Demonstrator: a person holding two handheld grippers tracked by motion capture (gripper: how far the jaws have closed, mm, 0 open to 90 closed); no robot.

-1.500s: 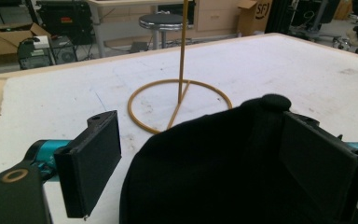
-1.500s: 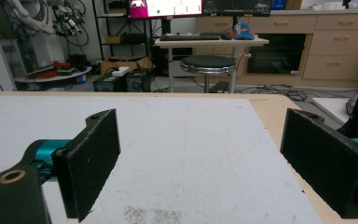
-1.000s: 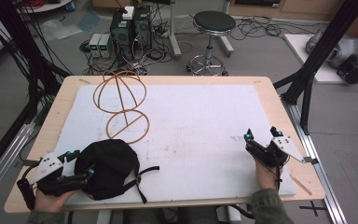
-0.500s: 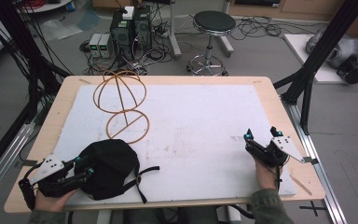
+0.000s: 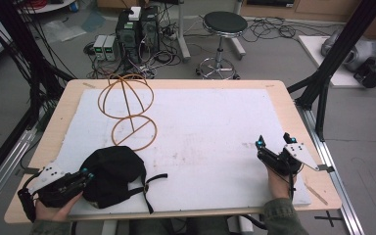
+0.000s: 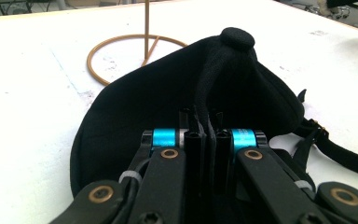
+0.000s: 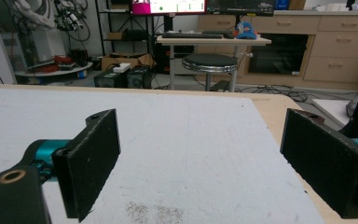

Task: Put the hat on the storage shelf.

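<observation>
Black cap at the table's near-left corner, beside the wire stand: left gripper jaws have just closed, pinching its fabric; lifting can likely follow. Right gripper spread, idle.

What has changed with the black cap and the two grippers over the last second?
The left gripper has just closed its jaws on the rim of the black fabric cap, pinching a fold of it; a second ago they stood open at its edge. The cap has hardly shifted. The right gripper stays open and unmoved on the white table cover, and the brown wire hat stand stands as before.
</observation>
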